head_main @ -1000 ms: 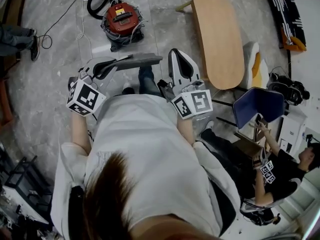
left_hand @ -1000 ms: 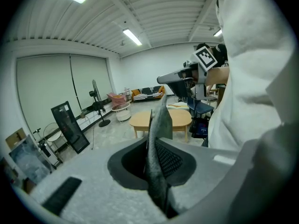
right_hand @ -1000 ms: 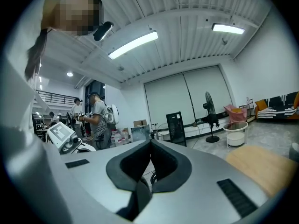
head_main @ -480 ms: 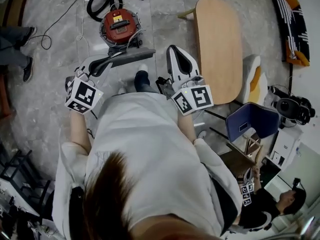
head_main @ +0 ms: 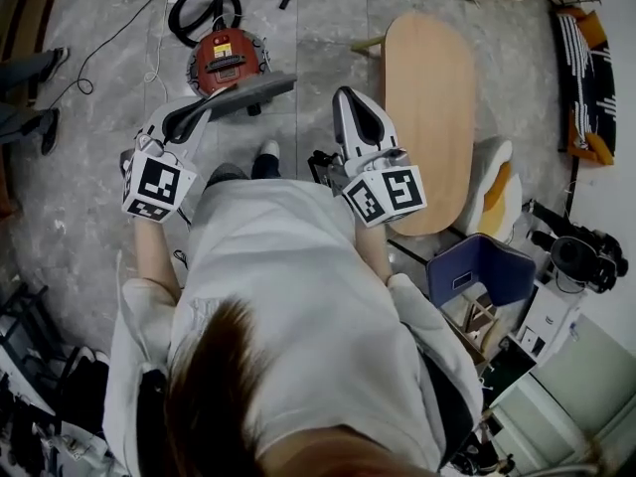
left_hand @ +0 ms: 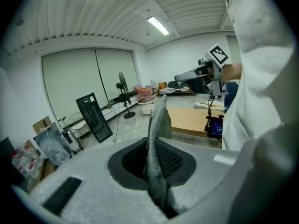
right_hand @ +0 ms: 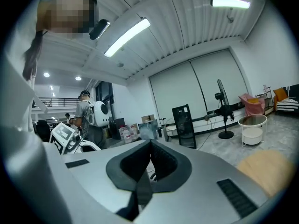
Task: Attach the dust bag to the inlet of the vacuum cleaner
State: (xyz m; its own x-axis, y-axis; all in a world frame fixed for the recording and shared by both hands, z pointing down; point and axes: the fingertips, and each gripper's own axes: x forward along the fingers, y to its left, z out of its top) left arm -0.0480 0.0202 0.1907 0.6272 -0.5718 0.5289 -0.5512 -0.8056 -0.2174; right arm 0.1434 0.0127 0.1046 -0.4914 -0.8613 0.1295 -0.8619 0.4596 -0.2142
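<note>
Overhead, vacuum cleaner [head_main: 228, 56], left tool [left_hand: 152, 143] (close-up) pinching dust bag [left_hand: 160, 118]

left gripper [head_main: 201, 117]: fingers clamped on dust bag [head_main: 248, 88] | right gripper [head_main: 348, 97]: fingers together, apparently empty

Head camera sat just above the person's hair [head_main: 214, 366], facing steeply down: white top [head_main: 288, 286] close under the lens, floor [head_main: 99, 147] well below, vacuum cleaner [head_main: 227, 56] near the top edge, wooden table [head_main: 429, 97] to the right. Left gripper [head_main: 207, 115] and right gripper [head_main: 348, 102] showed mid-frame. Left gripper view rode close behind its own jaws, looking out along them past the pinched dust bag [left_hand: 156, 143] toward a pale window wall [left_hand: 79, 78]. Right gripper view looked roughly level along its own jaws at that same wall. Both gripper views shared the standing fan [left_hand: 122, 85], the black panel [left_hand: 93, 115] and the table. Each caught the other gripper at its edge.
</note>
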